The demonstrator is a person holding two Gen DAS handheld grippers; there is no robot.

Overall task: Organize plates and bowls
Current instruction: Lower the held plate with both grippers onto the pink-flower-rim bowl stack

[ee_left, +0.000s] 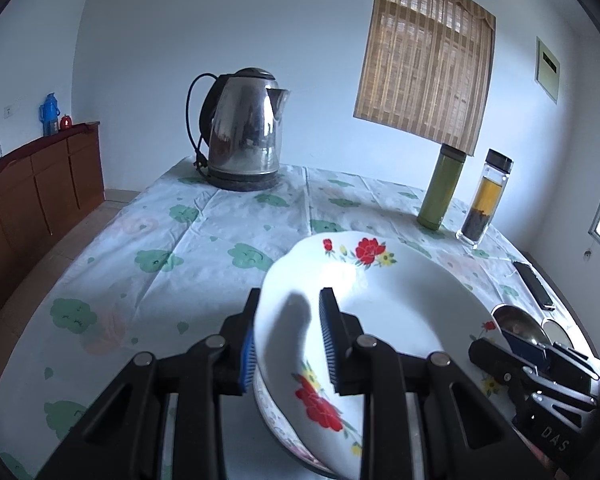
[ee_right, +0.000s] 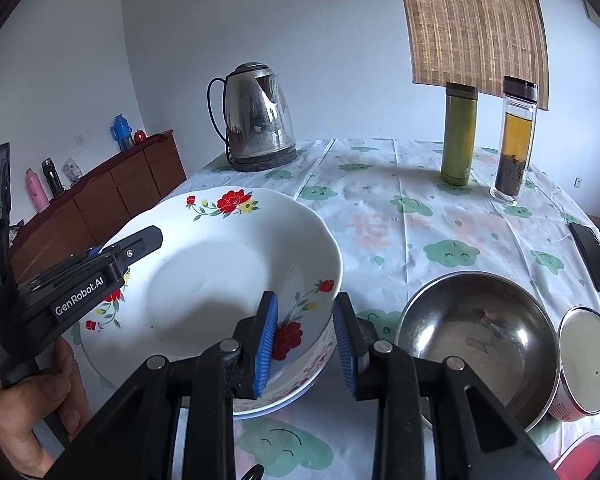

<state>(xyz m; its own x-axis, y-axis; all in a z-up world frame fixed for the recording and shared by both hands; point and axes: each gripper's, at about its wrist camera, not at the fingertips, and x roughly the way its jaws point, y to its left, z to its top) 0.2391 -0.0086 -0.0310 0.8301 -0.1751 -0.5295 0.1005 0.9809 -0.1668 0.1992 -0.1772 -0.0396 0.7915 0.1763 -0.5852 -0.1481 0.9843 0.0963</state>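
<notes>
Both grippers clamp the same white flowered plate by its rim, one on each side.

From the left wrist, the left gripper (ee_left: pixel 288 336) has one finger outside the plate's (ee_left: pixel 400 312) left rim and the other inside it, pads pressed on the rim. The plate sits tilted over a second dish (ee_left: pixel 284 420) near the table's (ee_left: pixel 148 240) front edge. A steel kettle (ee_left: pixel 244 136) stands at the far edge, a green flask (ee_left: pixel 440 188) and a clear tea bottle (ee_left: pixel 486 200) at the far right, a dark phone (ee_left: pixel 534 286) by the right edge.

From the right wrist, the right gripper (ee_right: pixel 306 336) pinches the plate's (ee_right: pixel 220 272) right rim, with the patterned dish (ee_right: pixel 300 384) just under it. A steel bowl (ee_right: pixel 476 336) lies just beside them to the right, touching a red-sided tin (ee_right: pixel 588 364). A hand (ee_right: pixel 24 412) holds the left gripper (ee_right: pixel 112 256) at the plate's left rim.
</notes>
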